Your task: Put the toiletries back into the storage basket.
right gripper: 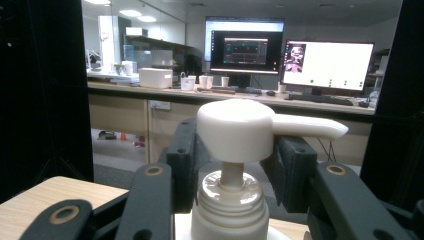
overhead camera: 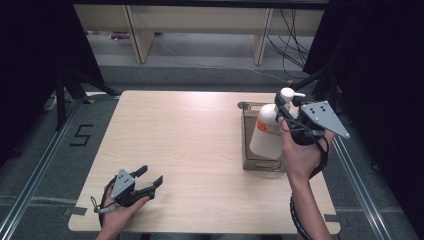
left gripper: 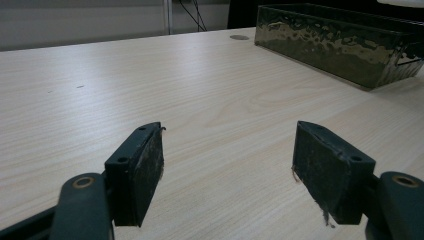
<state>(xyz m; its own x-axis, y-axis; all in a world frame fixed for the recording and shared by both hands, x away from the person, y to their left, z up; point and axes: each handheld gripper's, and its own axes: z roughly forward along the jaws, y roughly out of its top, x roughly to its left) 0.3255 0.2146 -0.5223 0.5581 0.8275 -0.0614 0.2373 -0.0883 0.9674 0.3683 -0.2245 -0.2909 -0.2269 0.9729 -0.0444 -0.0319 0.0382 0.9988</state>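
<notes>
A white pump bottle (overhead camera: 264,134) with an orange label hangs tilted over a dark rectangular tray (overhead camera: 247,150) at the right side of the table. My right gripper (overhead camera: 285,107) is shut on its neck just under the pump head. In the right gripper view the pump bottle (right gripper: 235,127) stands between the two black jaws of the right gripper (right gripper: 232,167), nozzle pointing right. My left gripper (overhead camera: 150,176) rests low near the table's front left corner, open and holding nothing. In the left gripper view the left gripper (left gripper: 227,165) has bare wood between its pads, and the tray (left gripper: 325,45) lies far ahead to the right.
The light wooden table (overhead camera: 190,135) is bare across its left and middle. Beyond its far edge are desk legs and cables on the floor. Black curtains hang on both sides. Monitors (right gripper: 285,55) stand on a desk in the background.
</notes>
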